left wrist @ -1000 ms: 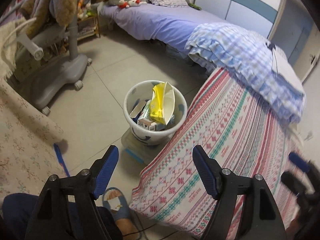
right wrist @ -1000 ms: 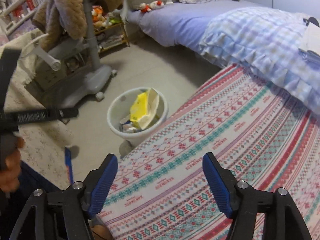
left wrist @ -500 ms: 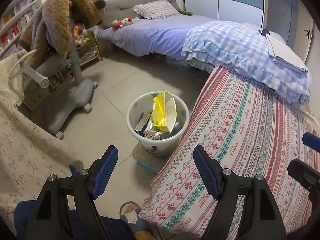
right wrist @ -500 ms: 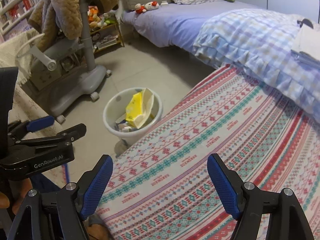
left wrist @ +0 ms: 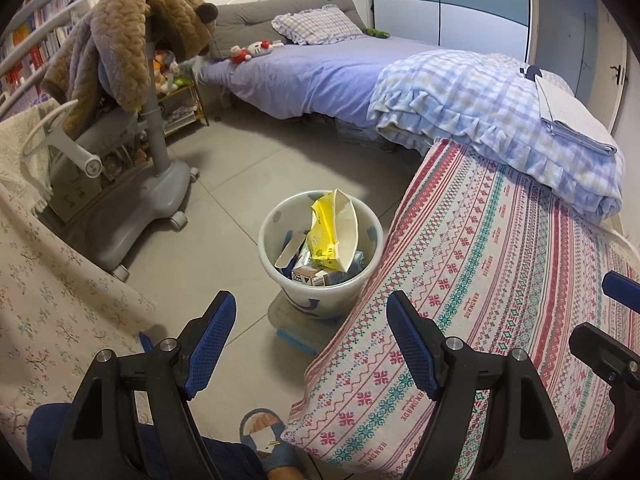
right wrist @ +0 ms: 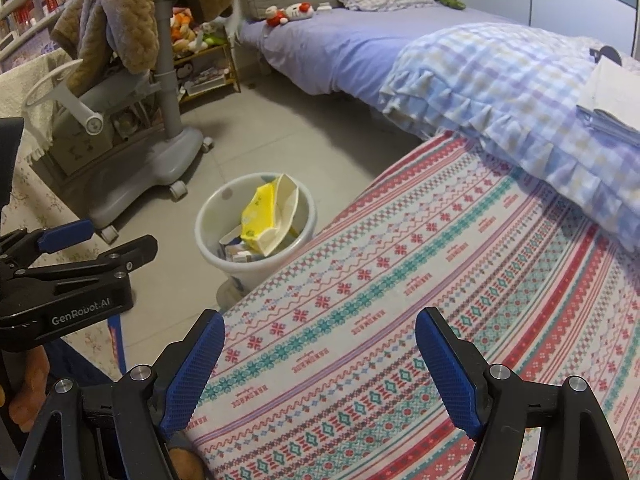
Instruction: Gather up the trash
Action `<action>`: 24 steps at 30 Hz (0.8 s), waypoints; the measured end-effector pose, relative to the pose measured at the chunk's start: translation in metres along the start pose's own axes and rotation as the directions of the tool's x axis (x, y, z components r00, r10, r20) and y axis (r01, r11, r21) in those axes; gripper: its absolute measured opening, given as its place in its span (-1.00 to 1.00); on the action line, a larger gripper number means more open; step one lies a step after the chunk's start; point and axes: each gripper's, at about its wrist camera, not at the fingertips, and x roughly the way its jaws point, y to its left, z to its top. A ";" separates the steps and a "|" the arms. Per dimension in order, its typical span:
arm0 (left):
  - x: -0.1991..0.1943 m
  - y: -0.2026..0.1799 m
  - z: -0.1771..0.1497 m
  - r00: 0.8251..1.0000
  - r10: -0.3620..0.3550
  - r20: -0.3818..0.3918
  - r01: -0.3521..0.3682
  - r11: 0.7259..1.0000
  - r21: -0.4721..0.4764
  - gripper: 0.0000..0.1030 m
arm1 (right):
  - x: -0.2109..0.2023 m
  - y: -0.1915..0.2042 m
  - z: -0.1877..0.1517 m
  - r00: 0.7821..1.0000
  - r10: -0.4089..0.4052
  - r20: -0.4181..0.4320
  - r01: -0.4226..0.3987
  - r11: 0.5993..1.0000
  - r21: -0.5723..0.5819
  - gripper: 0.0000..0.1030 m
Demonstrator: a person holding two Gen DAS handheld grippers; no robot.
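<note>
I see a white bin point(left wrist: 320, 292) holding a yellow packet point(left wrist: 326, 224), beside a red-and-teal patterned bedspread point(left wrist: 500, 280); my claw pads point(left wrist: 210, 340) are blue

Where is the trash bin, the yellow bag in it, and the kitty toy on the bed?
trash bin point(left wrist: 370, 227), left wrist view, on its white rim.
yellow bag point(left wrist: 322, 228), left wrist view, on its yellow side.
kitty toy point(right wrist: 300, 10), right wrist view, on its white head.

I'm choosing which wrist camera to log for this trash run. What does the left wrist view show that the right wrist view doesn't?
Only the left wrist view shows the person's sandalled foot and the flat plastic box under the bin. Only the right wrist view shows the left gripper's body with its GenRobot.AI lettering. Both show the white trash bin holding a yellow bag, the striped blanket, and open, empty grippers.
</note>
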 end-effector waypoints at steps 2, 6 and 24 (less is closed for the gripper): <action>0.000 -0.001 0.000 1.000 -0.003 -0.004 0.003 1.000 -0.001 0.56 | 0.001 0.000 0.000 1.000 0.000 -0.002 0.000 1.000 0.001 0.61; 0.001 -0.002 -0.001 1.000 -0.002 -0.006 0.002 1.000 0.005 0.56 | 0.003 -0.001 0.000 1.000 0.001 -0.006 -0.001 1.000 0.002 0.61; 0.003 -0.001 -0.002 1.000 -0.004 -0.014 0.004 1.000 -0.002 0.56 | 0.010 0.001 -0.002 0.999 0.025 -0.028 -0.025 1.000 0.013 0.61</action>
